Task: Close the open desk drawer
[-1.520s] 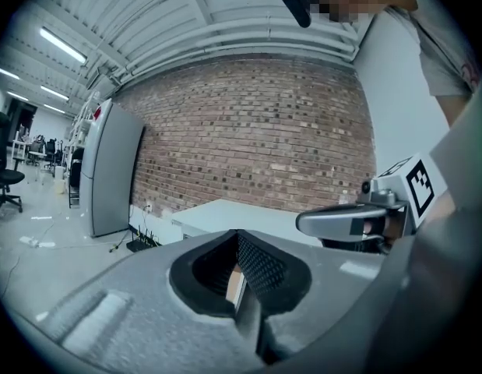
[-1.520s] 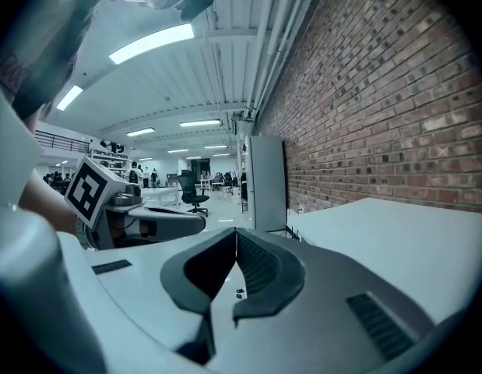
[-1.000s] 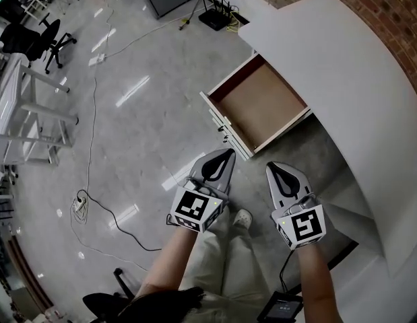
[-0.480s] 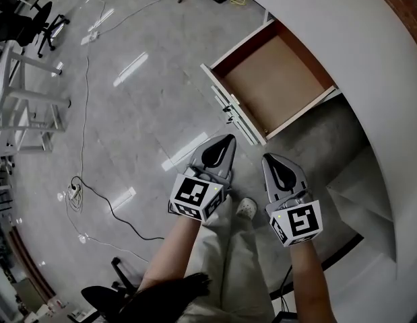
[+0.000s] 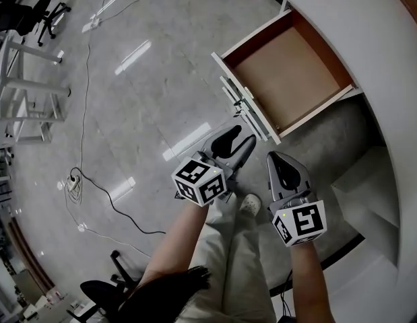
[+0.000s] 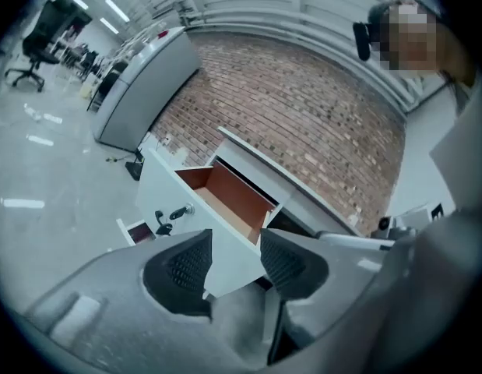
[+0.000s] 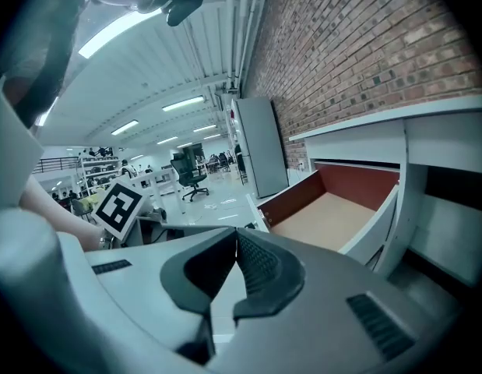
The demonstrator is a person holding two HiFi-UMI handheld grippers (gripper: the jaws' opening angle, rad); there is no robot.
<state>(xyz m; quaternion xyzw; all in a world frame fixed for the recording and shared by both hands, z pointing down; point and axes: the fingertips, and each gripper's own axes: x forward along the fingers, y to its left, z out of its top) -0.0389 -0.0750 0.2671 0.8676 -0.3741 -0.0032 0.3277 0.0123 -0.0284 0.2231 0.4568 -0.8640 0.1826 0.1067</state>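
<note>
Starting nearest, both grippers are held low over the person's legs and a pale shoe. They are aimed toward the drawer, which lies just beyond them, farther off and to the right. The left gripper is seen with its fingers opening, and nothing is caught between them. Through the gap only the drawer's white front panel is seen, set apart from the tips. Such a spread is judged to suit either framing the panel's edge or offering a broad face for a push. The right gripper is kept just beside the left one, its fingers clenched together on nothing. This is judged to give a blunt tip fit for pressing against the panel. No contact with the drawer is made by either gripper yet.

The drawer is found pulled well out from under the white worktop, hanging over the grey floor. It is built with a white front panel bearing a small dark handle or lock piece, reddish-brown inner walls and a bare tan bottom. Nothing is seen inside it. Farthest off, a brick wall is seen behind the worktop.
</note>
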